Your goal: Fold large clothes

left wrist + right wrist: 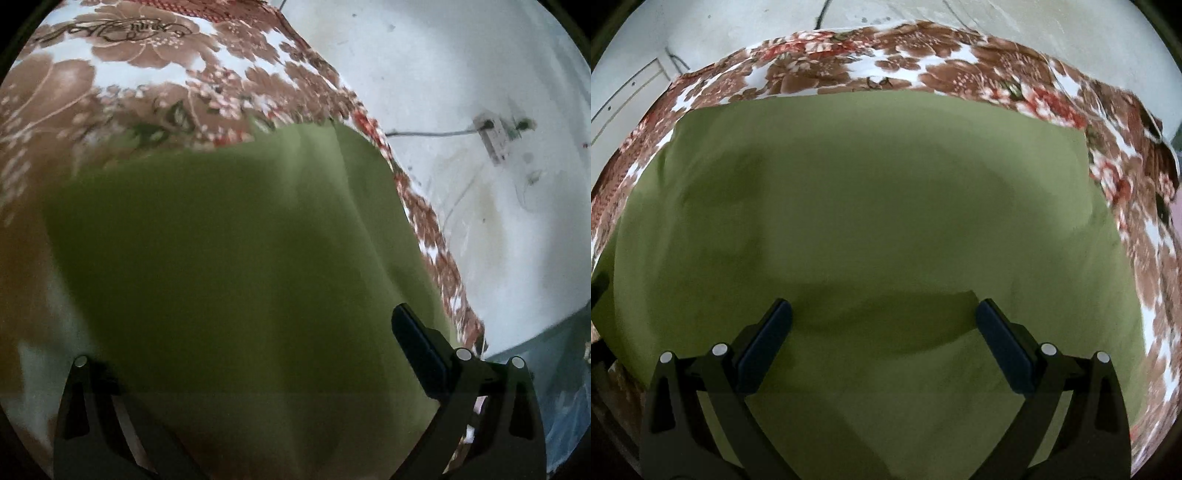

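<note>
A large olive-green cloth (pixel 871 206) lies spread over a bed with a brown and red floral sheet (pixel 827 70). My right gripper (pixel 882 343) is open just above the cloth's near part, both dark pads (pixel 1004 347) showing and nothing between them. In the left wrist view the green cloth (pixel 229 236) fills the middle and is blurred. My left gripper (pixel 295 350) is open too. Its right finger (pixel 419 350) shows, while the cloth covers the left finger. The cloth's far edge reaches the floral sheet (pixel 122 92).
Past the bed's right edge in the left wrist view is a pale floor (pixel 461 74), with a power strip (pixel 498 133) and its cable lying on it. In the right wrist view, pale floor (pixel 701 33) runs behind the bed.
</note>
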`<state>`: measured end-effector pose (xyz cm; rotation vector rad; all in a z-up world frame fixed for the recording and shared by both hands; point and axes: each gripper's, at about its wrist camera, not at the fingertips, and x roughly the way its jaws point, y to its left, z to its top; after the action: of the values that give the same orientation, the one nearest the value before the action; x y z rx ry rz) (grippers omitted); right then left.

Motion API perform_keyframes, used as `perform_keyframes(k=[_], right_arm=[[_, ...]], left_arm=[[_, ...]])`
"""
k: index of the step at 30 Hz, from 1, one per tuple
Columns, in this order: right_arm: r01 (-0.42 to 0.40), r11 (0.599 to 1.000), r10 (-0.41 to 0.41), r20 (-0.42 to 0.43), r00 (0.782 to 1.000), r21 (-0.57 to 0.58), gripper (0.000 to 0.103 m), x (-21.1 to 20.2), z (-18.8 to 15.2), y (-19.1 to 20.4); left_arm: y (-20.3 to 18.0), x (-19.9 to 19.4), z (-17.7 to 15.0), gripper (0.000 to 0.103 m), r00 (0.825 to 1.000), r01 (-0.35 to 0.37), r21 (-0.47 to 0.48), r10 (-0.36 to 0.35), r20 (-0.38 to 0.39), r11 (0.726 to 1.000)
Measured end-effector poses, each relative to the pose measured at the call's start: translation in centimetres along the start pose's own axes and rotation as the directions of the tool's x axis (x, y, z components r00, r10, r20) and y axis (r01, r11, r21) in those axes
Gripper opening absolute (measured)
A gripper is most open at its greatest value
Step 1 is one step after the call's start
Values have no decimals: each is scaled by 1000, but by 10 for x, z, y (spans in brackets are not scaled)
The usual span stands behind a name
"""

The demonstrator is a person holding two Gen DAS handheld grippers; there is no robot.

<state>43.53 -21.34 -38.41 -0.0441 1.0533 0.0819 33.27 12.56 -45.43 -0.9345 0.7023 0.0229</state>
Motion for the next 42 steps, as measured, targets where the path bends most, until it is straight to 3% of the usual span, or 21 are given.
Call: perform_keyframes(k=[3,7,9,12,15,21,23,24,25,27,29,31,33,36,40,42], right_arm=[[0,1000,0,-2,1000,27,98,0,-3,-2],[4,998,-4,-7,1000,55,98,-3,-3,-4],[9,997,-8,-8,1000,74,98,-3,-4,-6],[19,996,-18,-12,1000,83,98,-2,-6,-5],[32,994,-30,-17,999,100,98,-1,-5,-4],[51,990,-47,-31,998,131,98,3,-3,-3],[63,988,-58,-35,998,138,98,2,-3,-3],[69,988,-64,-36,997,140,98,1,-3,-3],[80,987,-75,-38,996,142,98,0,-3,-2],[101,985,-96,-43,994,140,98,-2,-2,-1],[142,980,-139,-29,990,138,98,-9,0,-2],[198,971,-198,-15,980,135,98,-18,3,-6],[221,966,-221,-13,975,137,98,-22,7,-11],[226,966,-226,-16,974,125,98,-16,13,-18],[179,982,-177,-45,983,63,98,13,14,-19],[178,982,-175,-47,983,63,98,19,9,-19]], left_arm=[[-6,8,6,98,1000,-25,20,24,8,999],[-23,-12,-4,98,997,78,15,-78,-2,997],[-24,-14,-11,98,996,91,30,-91,-13,995],[-11,3,-16,98,998,47,33,-46,-40,998],[-21,14,-9,98,999,20,112,-17,-33,994],[-43,12,6,97,990,142,116,-141,-15,983],[-31,19,-4,97,992,127,127,-124,-33,984],[-22,24,-7,93,992,118,114,-113,-49,986],[-15,26,-11,82,995,91,134,-86,-43,987],[-20,28,-12,79,997,68,179,-60,-51,981],[-26,29,-9,62,997,63,174,-53,-63,983],[-30,27,-6,32,996,70,141,-60,-68,988],[-37,23,-4,22,996,82,119,-76,-56,989],[-42,23,-6,17,996,86,129,-80,-48,988],[-16,38,-12,14,993,77,81,-69,-95,994],[-36,26,-5,13,995,62,133,-51,-89,989]])
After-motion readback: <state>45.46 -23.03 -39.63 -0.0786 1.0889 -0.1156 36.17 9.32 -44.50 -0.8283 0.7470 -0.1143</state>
